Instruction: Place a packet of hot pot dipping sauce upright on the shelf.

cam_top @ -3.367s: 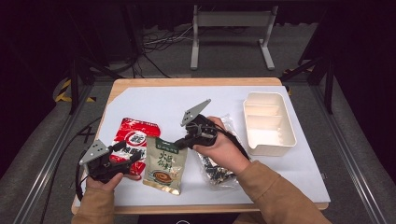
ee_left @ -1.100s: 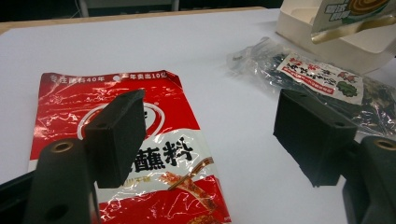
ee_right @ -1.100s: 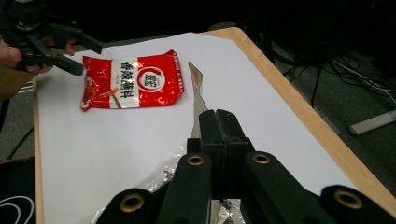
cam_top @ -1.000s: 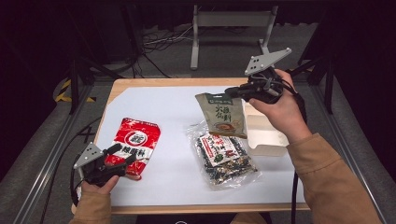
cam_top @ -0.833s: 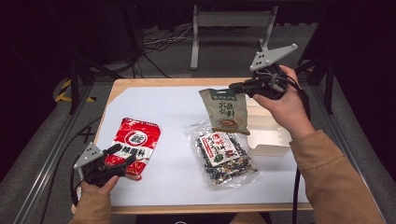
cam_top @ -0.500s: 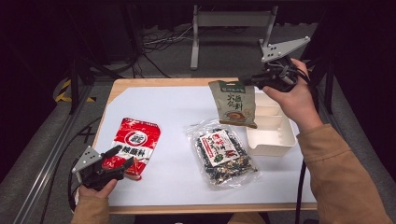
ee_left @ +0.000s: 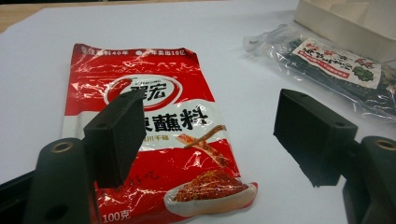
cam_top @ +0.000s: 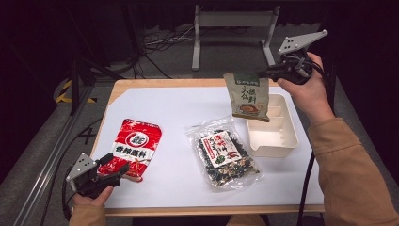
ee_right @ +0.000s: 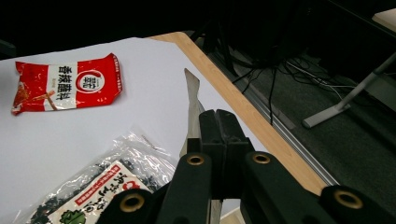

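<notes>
My right gripper is shut on the top edge of a green-and-tan snack packet, which hangs in the air over the left end of the white tray. In the right gripper view the packet shows edge-on between the shut jaws. My left gripper stands open at the table's front left, just short of the near end of a red seasoning packet. The red packet lies flat beyond the open jaws. A clear bag of dark seaweed snack lies mid-table.
A white sheet covers the wooden table. The white tray has dividers inside and sits at the right side. A metal stand and cables lie on the floor beyond the table's far edge.
My right gripper has lifted the green-and-tan packet from the table's front middle and carried it up and right, to above the tray. The left gripper has drawn back a little toward the front edge.
</notes>
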Action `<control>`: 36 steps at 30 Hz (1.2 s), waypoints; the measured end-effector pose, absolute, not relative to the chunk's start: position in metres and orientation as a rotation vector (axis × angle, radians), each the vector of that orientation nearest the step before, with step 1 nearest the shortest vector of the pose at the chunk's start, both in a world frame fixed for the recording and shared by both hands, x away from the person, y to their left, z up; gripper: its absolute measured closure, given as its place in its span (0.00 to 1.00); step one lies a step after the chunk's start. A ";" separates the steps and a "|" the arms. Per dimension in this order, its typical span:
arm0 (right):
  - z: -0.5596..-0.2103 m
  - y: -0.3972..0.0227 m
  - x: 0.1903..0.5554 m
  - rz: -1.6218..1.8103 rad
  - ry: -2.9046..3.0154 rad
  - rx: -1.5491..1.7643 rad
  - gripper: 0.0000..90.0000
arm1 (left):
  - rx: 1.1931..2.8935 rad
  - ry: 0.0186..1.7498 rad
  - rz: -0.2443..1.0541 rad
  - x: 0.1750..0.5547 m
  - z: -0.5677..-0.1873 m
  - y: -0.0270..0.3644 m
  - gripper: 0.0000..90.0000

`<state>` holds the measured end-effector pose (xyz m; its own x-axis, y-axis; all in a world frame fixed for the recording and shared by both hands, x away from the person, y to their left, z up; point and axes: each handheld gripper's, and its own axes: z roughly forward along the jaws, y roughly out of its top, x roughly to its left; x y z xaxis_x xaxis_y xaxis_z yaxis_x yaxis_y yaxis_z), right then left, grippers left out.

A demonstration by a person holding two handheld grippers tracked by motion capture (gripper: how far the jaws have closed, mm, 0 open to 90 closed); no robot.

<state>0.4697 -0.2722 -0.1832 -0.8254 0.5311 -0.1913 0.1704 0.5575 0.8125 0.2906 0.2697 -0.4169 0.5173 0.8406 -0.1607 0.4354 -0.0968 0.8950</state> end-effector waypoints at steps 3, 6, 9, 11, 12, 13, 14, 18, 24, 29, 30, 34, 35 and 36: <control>-0.182 -0.277 0.474 1.174 2.368 0.575 1.00 | 1.719 1.086 0.489 0.290 -0.417 0.271 0.28; -0.181 -0.282 0.478 1.175 2.357 0.581 1.00 | 1.720 1.088 0.488 0.291 -0.417 0.271 0.28; -0.181 -0.286 0.483 1.174 2.350 0.590 1.00 | 1.722 1.084 0.487 0.292 -0.417 0.270 0.28; -0.181 -0.289 0.487 1.168 2.346 0.592 1.00 | 1.722 1.082 0.487 0.293 -0.418 0.269 0.28; -0.181 -0.291 0.489 1.167 2.344 0.595 1.00 | 1.725 1.083 0.486 0.294 -0.418 0.269 0.28; -0.181 -0.293 0.491 1.165 2.340 0.598 1.00 | 1.727 1.082 0.487 0.294 -0.418 0.269 0.28; -0.181 -0.293 0.491 1.165 2.340 0.598 1.00 | 1.727 1.082 0.487 0.294 -0.418 0.269 0.28; -0.181 -0.300 0.499 1.163 2.334 0.603 1.00 | 1.730 1.089 0.484 0.296 -0.419 0.267 0.28; -0.181 -0.310 0.510 1.159 2.325 0.599 1.00 | 1.742 1.095 0.483 0.296 -0.420 0.263 0.28; -0.183 -0.318 0.519 1.172 2.320 0.584 1.00 | 1.741 1.109 0.494 0.296 -0.420 0.262 0.28; -0.183 -0.319 0.521 1.173 2.320 0.579 1.00 | 1.741 1.113 0.493 0.296 -0.420 0.261 0.28; -0.185 -0.324 0.528 1.170 2.327 0.568 1.00 | 1.749 1.117 0.504 0.296 -0.420 0.260 0.28; -0.186 -0.325 0.529 1.170 2.328 0.564 1.00 | 1.750 1.122 0.505 0.296 -0.420 0.259 0.28; -0.186 -0.327 0.530 1.171 2.329 0.566 1.00 | 1.753 1.123 0.507 0.296 -0.421 0.259 0.28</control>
